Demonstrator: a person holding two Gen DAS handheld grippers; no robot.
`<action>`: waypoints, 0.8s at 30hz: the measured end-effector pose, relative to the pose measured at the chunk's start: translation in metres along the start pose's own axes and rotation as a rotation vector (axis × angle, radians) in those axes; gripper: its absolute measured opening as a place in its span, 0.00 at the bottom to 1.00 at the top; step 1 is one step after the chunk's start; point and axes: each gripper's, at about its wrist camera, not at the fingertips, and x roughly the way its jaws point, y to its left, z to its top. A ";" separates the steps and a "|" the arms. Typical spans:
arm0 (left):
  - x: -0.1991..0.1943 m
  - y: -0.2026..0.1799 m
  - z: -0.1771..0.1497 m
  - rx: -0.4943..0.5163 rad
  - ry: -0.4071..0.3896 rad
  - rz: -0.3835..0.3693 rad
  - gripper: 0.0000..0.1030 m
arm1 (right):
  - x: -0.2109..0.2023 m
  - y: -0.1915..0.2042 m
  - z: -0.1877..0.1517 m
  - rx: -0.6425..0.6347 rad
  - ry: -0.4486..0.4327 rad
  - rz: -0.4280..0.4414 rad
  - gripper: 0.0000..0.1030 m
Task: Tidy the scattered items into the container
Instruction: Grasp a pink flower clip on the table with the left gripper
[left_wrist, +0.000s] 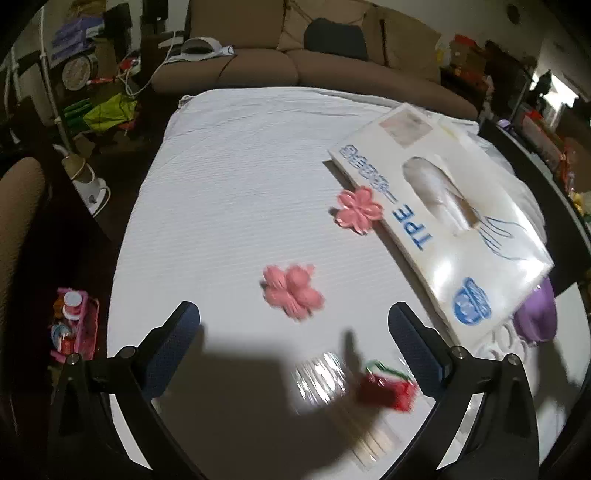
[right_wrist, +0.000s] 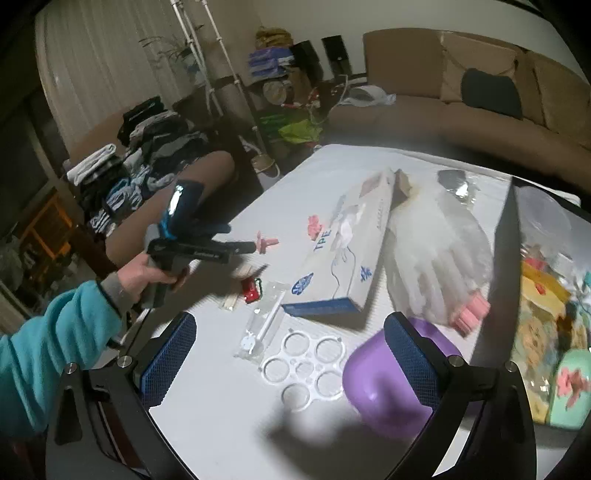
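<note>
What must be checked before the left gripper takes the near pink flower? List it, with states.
1. Left gripper open: ok.
2. Near flower ahead, centred between the fingers: ok.
3. Flower lying apart from the box and other items: ok.
4. Left view sharp enough to aim: not ok, the flower is blurred.
5. Purple container upright with its mouth free: cannot tell.
6. Right gripper open: ok.
</note>
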 end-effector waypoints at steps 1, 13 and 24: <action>0.006 0.003 0.002 0.009 0.003 -0.010 0.99 | 0.005 -0.001 0.003 -0.008 0.002 0.002 1.00; 0.048 -0.001 0.013 0.133 0.071 -0.040 0.60 | 0.028 -0.007 0.032 -0.026 0.004 0.015 1.00; 0.001 -0.001 -0.005 0.052 -0.005 -0.081 0.38 | 0.046 -0.005 0.045 -0.022 0.035 0.009 1.00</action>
